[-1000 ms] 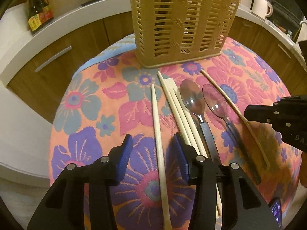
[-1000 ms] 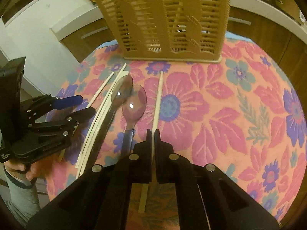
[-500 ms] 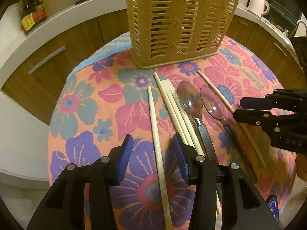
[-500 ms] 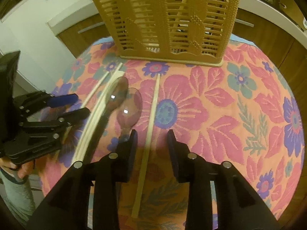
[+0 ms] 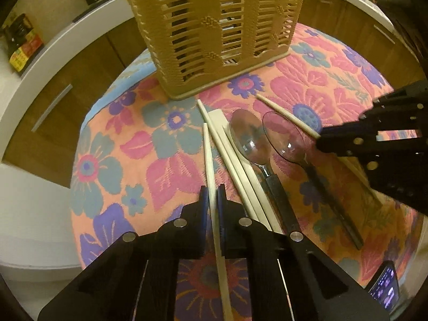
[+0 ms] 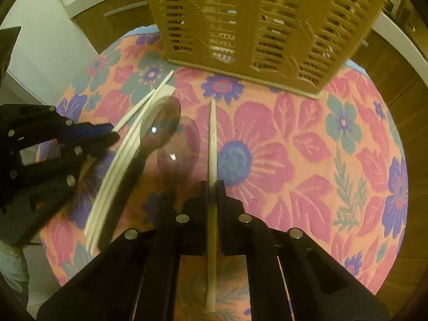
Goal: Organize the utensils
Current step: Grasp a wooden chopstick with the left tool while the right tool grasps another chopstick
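Observation:
A tan slatted utensil basket (image 5: 214, 26) stands at the back of the round flowered table; it also shows in the right wrist view (image 6: 262, 26). My left gripper (image 5: 212, 195) is shut on a pale chopstick (image 5: 208, 157). My right gripper (image 6: 212, 190) is shut on another chopstick (image 6: 212, 139). Between them lie more chopsticks (image 5: 232, 160) and two clear spoons with dark handles (image 5: 251, 139) (image 5: 286, 139). The right gripper shows at the right of the left wrist view (image 5: 329, 139); the left gripper shows at the left of the right wrist view (image 6: 107, 133).
The flowered tablecloth (image 5: 160, 147) covers a small round table. Wooden cabinets with a white counter (image 5: 53, 61) curve behind it. A bottle (image 5: 18, 48) stands on the counter at left. A phone (image 5: 385, 286) lies at the table's near right edge.
Both grippers have moved forward and closed, each on a chopstick. They were open half a second ago. The basket looks nearer in both views.

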The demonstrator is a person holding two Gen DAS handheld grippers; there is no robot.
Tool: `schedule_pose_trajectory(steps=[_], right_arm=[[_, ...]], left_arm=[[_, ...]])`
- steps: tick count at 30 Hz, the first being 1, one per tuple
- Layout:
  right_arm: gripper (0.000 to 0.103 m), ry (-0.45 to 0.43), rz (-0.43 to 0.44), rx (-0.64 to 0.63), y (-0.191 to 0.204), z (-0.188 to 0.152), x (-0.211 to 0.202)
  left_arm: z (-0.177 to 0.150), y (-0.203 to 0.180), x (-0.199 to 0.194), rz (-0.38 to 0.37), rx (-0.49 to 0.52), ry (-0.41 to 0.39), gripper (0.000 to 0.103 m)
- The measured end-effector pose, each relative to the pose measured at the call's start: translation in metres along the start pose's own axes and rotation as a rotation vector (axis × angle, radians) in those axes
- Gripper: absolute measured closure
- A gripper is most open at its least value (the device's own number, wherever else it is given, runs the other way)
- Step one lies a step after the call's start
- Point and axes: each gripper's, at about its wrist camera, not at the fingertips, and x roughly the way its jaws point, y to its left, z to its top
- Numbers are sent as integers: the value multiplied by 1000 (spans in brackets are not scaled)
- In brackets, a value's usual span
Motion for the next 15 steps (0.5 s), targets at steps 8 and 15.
schedule_pose_trajectory(steps=[8, 15], right_arm=[[99, -136, 112, 3, -22, -26, -47], [99, -404, 155, -37, -26, -21, -131]], left_arm=[[-11, 24, -50, -120, -142, -211, 99], [5, 37, -136, -184, -196, -510, 99]])
